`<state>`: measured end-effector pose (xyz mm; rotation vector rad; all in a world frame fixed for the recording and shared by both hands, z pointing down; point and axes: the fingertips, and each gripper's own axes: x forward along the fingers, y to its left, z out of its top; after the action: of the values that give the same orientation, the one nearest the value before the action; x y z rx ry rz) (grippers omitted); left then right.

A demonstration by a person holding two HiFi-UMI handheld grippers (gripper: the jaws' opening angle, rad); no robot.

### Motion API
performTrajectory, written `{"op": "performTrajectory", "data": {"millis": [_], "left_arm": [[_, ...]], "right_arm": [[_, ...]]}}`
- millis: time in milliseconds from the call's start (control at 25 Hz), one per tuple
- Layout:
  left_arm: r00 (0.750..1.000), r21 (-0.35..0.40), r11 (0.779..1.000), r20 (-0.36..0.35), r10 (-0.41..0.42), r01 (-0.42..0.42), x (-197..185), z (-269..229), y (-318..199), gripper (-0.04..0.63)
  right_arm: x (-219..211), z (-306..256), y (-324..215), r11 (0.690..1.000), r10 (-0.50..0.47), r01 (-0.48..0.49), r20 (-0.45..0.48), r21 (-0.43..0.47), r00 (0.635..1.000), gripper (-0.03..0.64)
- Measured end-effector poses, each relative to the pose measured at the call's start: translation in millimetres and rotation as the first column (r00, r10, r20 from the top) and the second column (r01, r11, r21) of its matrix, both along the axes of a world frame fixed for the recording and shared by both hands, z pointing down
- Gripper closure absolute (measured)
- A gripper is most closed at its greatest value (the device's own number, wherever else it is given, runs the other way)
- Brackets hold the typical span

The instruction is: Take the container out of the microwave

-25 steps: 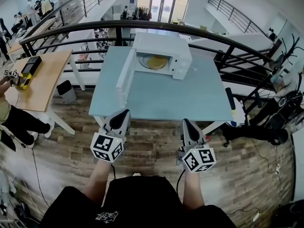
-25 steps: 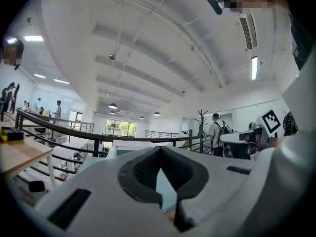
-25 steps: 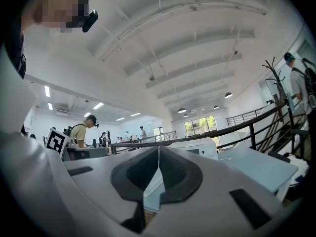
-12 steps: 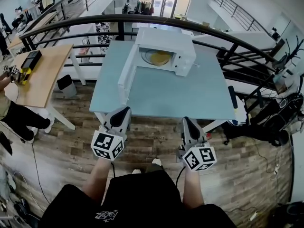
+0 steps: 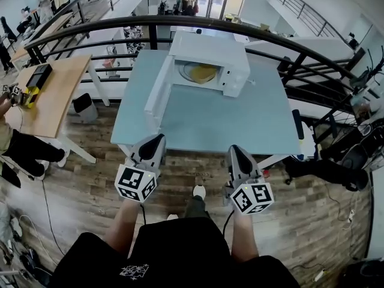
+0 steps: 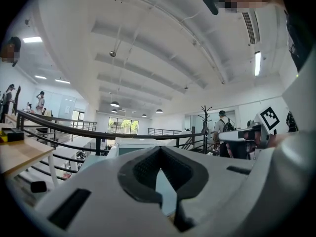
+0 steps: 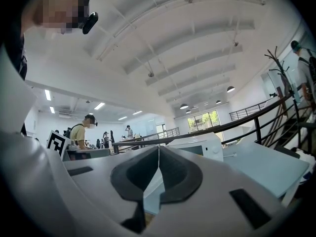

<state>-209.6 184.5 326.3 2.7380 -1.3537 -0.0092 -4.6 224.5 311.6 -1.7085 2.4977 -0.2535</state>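
A white microwave (image 5: 207,53) stands at the far end of a light blue table (image 5: 210,122), its door (image 5: 157,98) swung open to the left. Inside lies a yellow container (image 5: 201,72). Both grippers hover level at the table's near edge, well short of the microwave. My left gripper (image 5: 157,138) is shut with nothing in it, its fingertips meeting in the left gripper view, where the microwave (image 6: 136,142) shows far ahead. My right gripper (image 5: 233,149) is shut and empty too, and the right gripper view has the microwave (image 7: 202,146) ahead to the right.
A black railing (image 5: 180,24) curves behind the table. A wooden desk (image 5: 51,95) with a seated person stands to the left. Black chairs and bags (image 5: 336,161) crowd the right side. The person's shoe (image 5: 199,192) rests on the wooden floor below the grippers.
The person has stepped toward the table, one foot now showing forward. Both grippers came slightly nearer the table's edge, still shut.
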Motion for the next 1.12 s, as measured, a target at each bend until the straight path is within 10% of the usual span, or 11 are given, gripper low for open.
{"op": "performTrajectory", "data": {"millis": [1120], "left_arm": [[1.000,-0.044,0.999,0.002,-0.023,0.023,79,12,-155,0.588]], "right_arm": [[64,22,-167,0.995,-0.077,0.078,0.017,-0.060,0.997,0.611]]}}
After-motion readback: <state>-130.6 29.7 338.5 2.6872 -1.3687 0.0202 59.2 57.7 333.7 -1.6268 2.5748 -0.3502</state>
